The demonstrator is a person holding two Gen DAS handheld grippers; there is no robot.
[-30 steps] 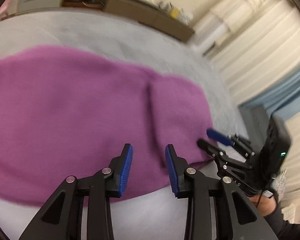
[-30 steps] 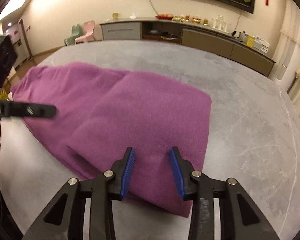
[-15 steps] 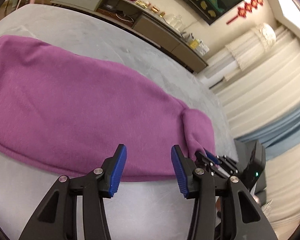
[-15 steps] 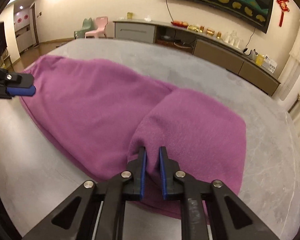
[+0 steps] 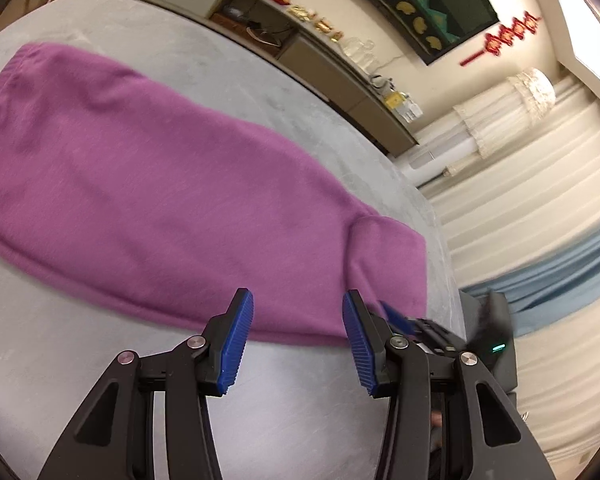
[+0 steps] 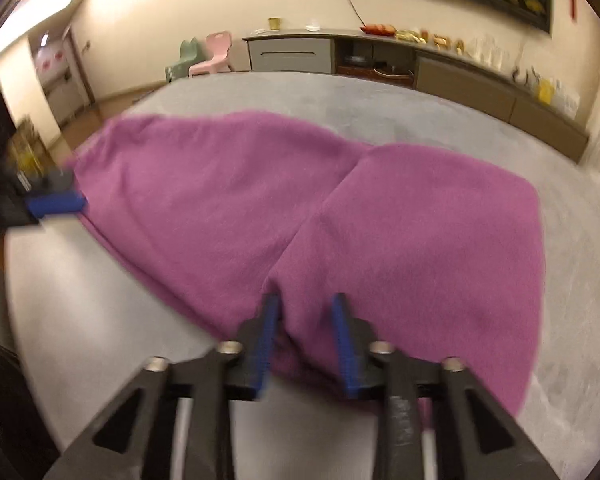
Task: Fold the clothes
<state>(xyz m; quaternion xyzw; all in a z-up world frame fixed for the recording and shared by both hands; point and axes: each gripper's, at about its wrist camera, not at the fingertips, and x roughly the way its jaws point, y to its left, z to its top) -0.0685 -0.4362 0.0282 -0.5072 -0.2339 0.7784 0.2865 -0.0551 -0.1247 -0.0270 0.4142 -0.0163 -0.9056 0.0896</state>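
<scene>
left gripper (image 5: 296,336): bottom centre of the left wrist view, fingers (image 5: 236,344) spread wide, nothing between them; tips hover over the near hem of the garment. In the right wrist view it shows at far left (image 6: 56,203), blurred.
garment (image 5: 172,200): purple fleece, lying flat on the grey surface (image 5: 60,352), running from upper left to lower right of the left view. In the right view it fills the centre (image 6: 228,216), with a folded-over flap (image 6: 420,248) on its right half.
right gripper (image 6: 306,320): bottom centre of the right view, fingers (image 6: 268,328) parted, a bunch of the garment's near edge sitting between them; can't tell whether the pads touch the cloth, frame blurred. In the left view it's at lower right (image 5: 396,318), partly hidden behind the left gripper.
background: long low cabinet (image 6: 380,60) along the far wall, two small chairs (image 6: 204,56) upper left of the right view, curtains (image 5: 540,184) at right of the left view.
</scene>
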